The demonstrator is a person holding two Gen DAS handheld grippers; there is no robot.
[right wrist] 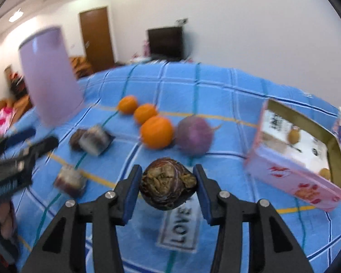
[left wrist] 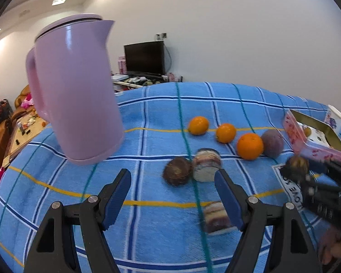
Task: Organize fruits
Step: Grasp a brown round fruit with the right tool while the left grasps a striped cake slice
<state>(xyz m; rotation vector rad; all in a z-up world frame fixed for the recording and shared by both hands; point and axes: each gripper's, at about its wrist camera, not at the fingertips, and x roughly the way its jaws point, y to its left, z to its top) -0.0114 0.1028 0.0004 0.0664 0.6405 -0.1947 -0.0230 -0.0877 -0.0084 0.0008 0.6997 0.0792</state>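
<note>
Reading "LOVE", cloth label [right wrist: 179, 227] under held fruit [right wrist: 168, 183].

The blue checked cloth [right wrist: 216, 95] has a patch [right wrist: 181, 227] reading "LOVE" (rest blurred).

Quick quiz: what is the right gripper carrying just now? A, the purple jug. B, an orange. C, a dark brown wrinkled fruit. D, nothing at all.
C: in the right wrist view the right gripper has its blue pads closed on the dark brown wrinkled fruit, held above the blue checked cloth.
</note>
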